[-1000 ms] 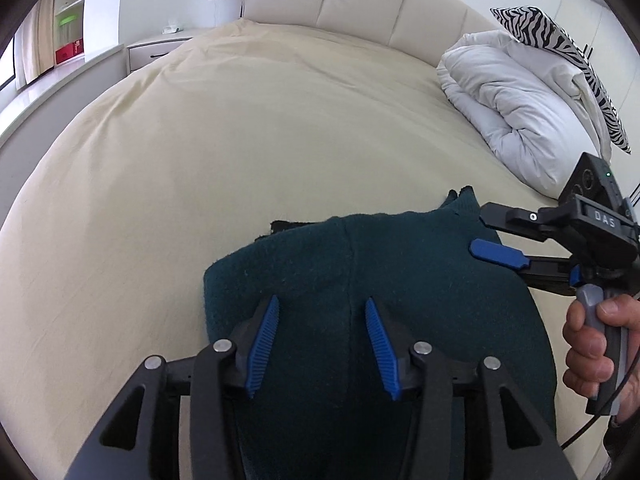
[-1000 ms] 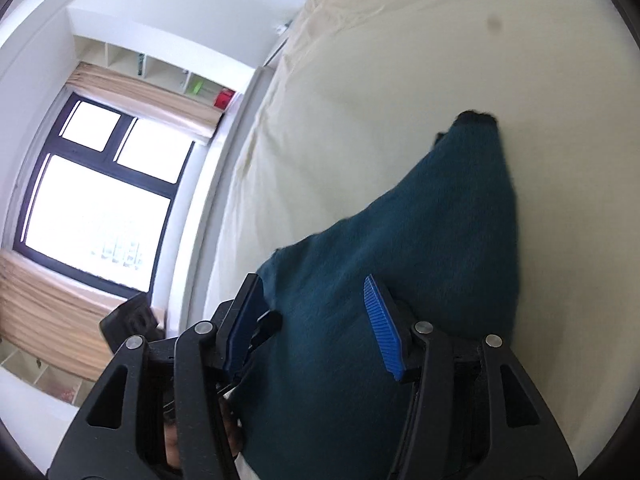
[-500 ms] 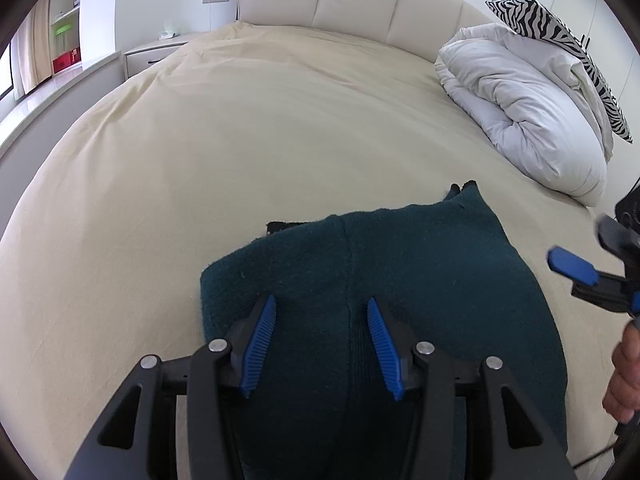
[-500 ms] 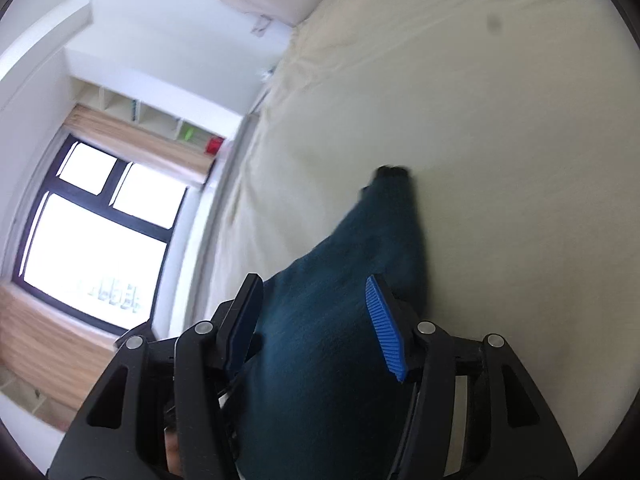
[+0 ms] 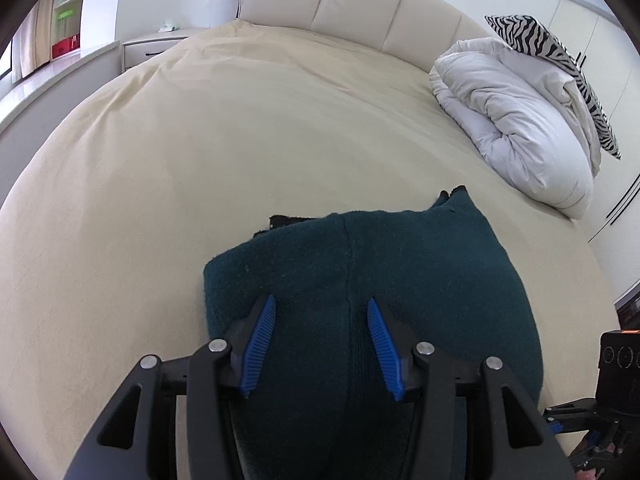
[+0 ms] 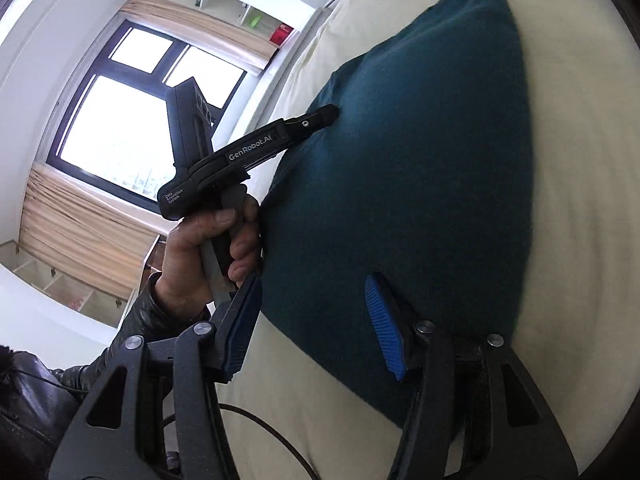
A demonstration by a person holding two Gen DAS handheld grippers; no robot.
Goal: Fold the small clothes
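Observation:
A dark teal knit garment [image 5: 400,264] lies folded on the cream bed [image 5: 200,140], with a black piece peeking out at its far edge. My left gripper [image 5: 322,340] hangs over the garment's near part, open, with only the cloth below showing between its blue pads. In the right wrist view the same garment [image 6: 420,160] fills the middle. My right gripper [image 6: 314,320] is open at its near edge, one pad over the cloth and the other off its edge. A hand [image 6: 200,248] holds the left gripper [image 6: 326,114], whose tip rests at the cloth's left edge.
A bunched white duvet [image 5: 512,120] and a zebra-striped pillow [image 5: 532,36] sit at the bed's far right. The padded headboard [image 5: 360,4] and a nightstand [image 5: 148,46] stand behind. A window [image 6: 132,120] and shelves are on the left. A cable [image 6: 260,424] trails under the right gripper.
The right gripper has swung away from the garment's right side toward its near edge, rolling as it went, and has nearly left the left wrist view. The left gripper has stayed put.

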